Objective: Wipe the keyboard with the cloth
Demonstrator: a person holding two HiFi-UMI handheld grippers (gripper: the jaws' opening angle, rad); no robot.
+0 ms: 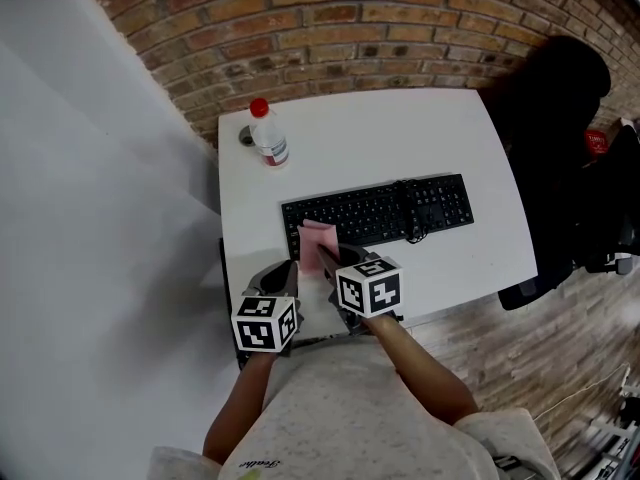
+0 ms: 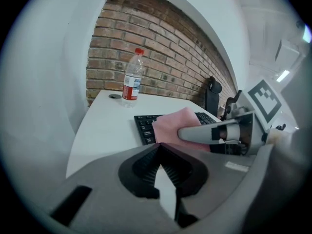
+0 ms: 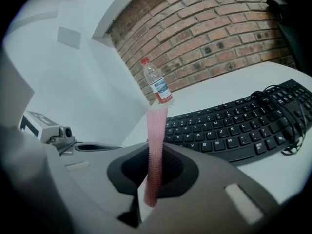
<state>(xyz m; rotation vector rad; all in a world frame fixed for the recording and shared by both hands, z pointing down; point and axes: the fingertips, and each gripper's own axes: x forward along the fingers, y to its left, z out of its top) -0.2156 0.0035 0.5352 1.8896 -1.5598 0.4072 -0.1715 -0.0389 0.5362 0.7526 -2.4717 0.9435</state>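
My right tool (image 1: pixel 322 260), clamped on the pink cloth (image 1: pixel 318 236), sits at the keyboard (image 1: pixel 385 210)'s left end; its length runs rightward.

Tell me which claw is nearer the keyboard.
Right. The right claw, shut on the cloth, is at the near left corner of the keyboard; the left claw sits back, short of it.

Nothing reads clearly: the bottle (image 1: pixel 268 136) label, keyboard (image 1: pixel 380 211) key legends and shirt (image 1: pixel 330 418) script are too small.
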